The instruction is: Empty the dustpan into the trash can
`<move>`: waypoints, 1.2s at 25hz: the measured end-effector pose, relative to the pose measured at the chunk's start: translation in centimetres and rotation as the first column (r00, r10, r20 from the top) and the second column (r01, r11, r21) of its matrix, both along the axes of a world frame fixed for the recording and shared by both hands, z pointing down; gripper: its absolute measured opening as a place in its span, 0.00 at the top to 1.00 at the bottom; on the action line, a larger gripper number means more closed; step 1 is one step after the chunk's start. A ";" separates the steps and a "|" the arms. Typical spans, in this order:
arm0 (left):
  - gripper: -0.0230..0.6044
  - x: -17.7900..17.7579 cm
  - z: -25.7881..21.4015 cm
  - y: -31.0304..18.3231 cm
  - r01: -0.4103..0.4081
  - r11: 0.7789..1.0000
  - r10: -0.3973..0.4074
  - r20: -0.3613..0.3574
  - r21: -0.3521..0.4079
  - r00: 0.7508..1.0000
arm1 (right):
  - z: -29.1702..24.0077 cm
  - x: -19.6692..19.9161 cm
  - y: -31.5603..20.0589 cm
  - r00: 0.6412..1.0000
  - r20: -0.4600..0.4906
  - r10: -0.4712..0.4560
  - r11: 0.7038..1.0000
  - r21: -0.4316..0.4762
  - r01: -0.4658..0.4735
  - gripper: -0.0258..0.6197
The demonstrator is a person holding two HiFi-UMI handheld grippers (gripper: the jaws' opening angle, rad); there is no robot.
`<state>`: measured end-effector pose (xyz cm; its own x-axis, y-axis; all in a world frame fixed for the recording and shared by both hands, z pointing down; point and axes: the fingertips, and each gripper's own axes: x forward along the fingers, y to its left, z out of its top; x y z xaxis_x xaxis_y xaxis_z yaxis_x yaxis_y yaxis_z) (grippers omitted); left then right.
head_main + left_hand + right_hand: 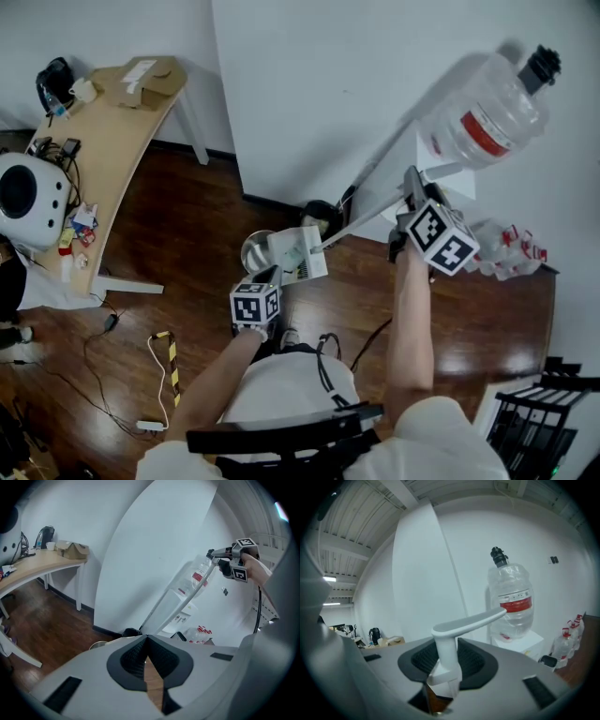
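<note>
Water bottle [508, 581], red label [516, 605], print illegible

white walls [309, 84] rose over a dark wood floor [187, 234]. a curved pale desk [108, 155] on white legs stood at the upper left of the head view, and a water bottle [483, 117] sat on a white dispenser [520, 645] at the upper right. cables [112, 370] trailed at the lower left. a ribbed ceiling [361, 531] carried a strip light [329, 579].

Glossy wood floor [187, 216]; matt plastic dustpan handle [446, 654].
</note>
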<state>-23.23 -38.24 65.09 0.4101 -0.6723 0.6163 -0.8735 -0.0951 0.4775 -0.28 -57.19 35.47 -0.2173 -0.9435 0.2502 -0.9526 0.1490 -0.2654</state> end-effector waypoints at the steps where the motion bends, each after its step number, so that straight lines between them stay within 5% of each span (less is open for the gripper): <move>1: 0.98 -0.6 0.1 -0.5 0.000 1.000 0.000 0.000 -0.002 1.000 | 0.2 -0.7 -0.7 1.000 -0.001 0.000 1.000 -0.002 0.000 0.74; 16: 0.98 -7.6 1.0 -4.6 0.045 0.998 -0.045 0.002 -0.032 0.999 | 4.7 -9.1 -7.7 1.000 -0.017 -0.007 1.000 -0.021 0.007 0.74; 30: 0.98 -9.0 1.7 -3.4 0.112 0.992 -0.112 -0.008 -0.058 0.994 | 4.3 -13.8 -5.9 0.972 -0.171 -0.162 0.965 0.177 0.192 0.77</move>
